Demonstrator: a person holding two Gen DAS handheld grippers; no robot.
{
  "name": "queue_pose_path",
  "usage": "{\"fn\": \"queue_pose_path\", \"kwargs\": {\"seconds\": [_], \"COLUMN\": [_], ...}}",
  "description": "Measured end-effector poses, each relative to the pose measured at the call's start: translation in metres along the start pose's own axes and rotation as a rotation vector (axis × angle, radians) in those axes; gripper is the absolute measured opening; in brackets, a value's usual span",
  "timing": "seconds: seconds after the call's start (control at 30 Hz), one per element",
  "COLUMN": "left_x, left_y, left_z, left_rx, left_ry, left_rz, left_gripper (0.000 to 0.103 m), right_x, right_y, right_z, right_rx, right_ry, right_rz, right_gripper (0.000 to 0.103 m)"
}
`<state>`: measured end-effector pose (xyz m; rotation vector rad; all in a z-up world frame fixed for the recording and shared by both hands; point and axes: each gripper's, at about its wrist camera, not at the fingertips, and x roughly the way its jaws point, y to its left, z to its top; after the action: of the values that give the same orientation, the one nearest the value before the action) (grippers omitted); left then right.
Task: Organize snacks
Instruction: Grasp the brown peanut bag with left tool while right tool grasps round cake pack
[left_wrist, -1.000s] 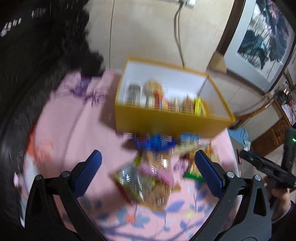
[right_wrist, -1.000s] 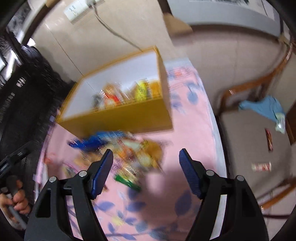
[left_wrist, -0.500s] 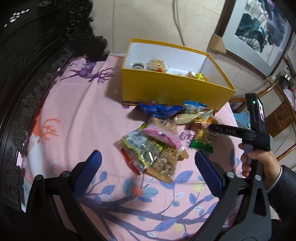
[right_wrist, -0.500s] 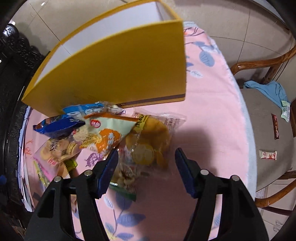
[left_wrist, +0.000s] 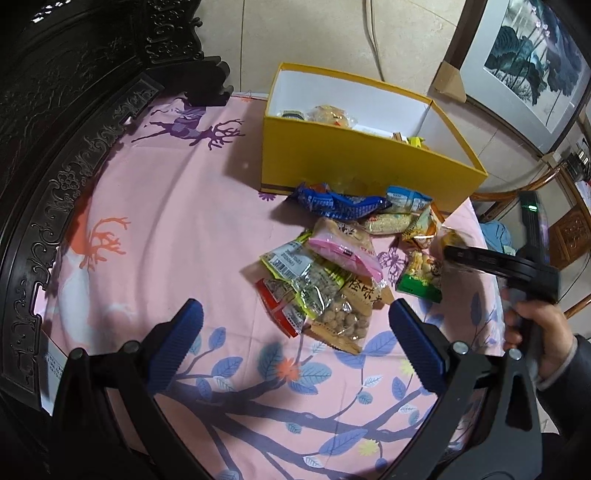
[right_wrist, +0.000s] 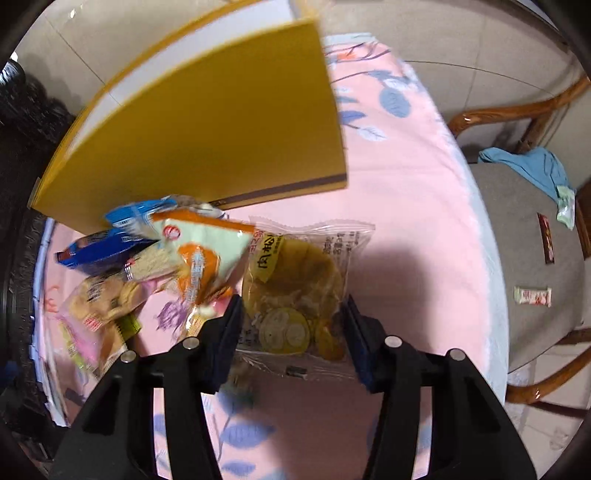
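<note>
A: Right gripper (right_wrist: 293, 325), state?

B: Jaws have just been closing. A clear packet of round yellow cakes (right_wrist: 295, 284) sits between the blue pads, both pads at its edges. Whether they press yet, I cannot tell; the frame is blurred there.

A: What lies around that claw?

B: Just beyond its left finger, an orange-and-white packet (right_wrist: 199, 254) overlaps the cake packet's edge. Further left, blue wrappers (right_wrist: 107, 243). Ahead of the tips stands the yellow box (right_wrist: 207, 129), its near wall facing the claw. All on a pink flowered cloth (right_wrist: 406, 206). Off to the right, a chair seat (right_wrist: 517, 229) carrying two small wrapped bars and a blue rag.

A: Left gripper (left_wrist: 295, 347)?

B: Wide open, nothing between the pads. It hangs above the cloth (left_wrist: 166, 221).

A: Nearest snack to it?

B: A bag of round nuts (left_wrist: 343, 317), just ahead of the tips, toward the right finger. On it lie a green-edged packet (left_wrist: 299, 266) and a pink one (left_wrist: 343, 251). The box (left_wrist: 354, 162) is well ahead, open-topped, a few snacks inside.

A: The other hand?

B: Visible at right in the left view, a hand (left_wrist: 535, 332) gripping the right tool's handle.
</note>
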<state>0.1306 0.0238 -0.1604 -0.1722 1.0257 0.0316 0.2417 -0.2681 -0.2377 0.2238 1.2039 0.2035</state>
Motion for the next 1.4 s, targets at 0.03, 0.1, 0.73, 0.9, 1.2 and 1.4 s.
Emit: {"fn": "queue_pose_path", "kwargs": {"seconds": [0.03,0.1,0.73,0.9,1.2,1.4], "left_x": [0.002,0.008,0.099,0.111,0.122,0.074], "left_y": [-0.002,-0.005,-0.106,-0.113,-0.095,-0.073], "left_z": [-0.001,-0.004,-0.049,-0.047,-0.035,-0.032], "left_rx": [0.003,0.015,0.590,0.643,0.443,0.331], "left_ry": [0.004,0.015,0.009,0.007,0.118,0.054], "left_rz": [0.000,-0.008,0.055,0.061,-0.083,-0.175], "left_gripper": [0.101,0.101,0.100,0.082,0.046,0.046], "right_x": [-0.006,-0.017,-0.039,-0.032,-0.034,-0.049], "right_y": [-0.001,-0.004,-0.012,-0.008,-0.006,0.000], "right_z": [-0.006,-0.022,-0.071,-0.070,-0.068,-0.065], "right_rx": [0.003,0.013,0.056,0.046,0.045,0.024], "right_ry": [-0.003,0.003,0.064,0.079,0.076,0.035], "right_rz": [0.010,0.036,0.090,0.091,0.089,0.098], "right_gripper": [0.053,0.053,0.053,0.053,0.053,0.053]}}
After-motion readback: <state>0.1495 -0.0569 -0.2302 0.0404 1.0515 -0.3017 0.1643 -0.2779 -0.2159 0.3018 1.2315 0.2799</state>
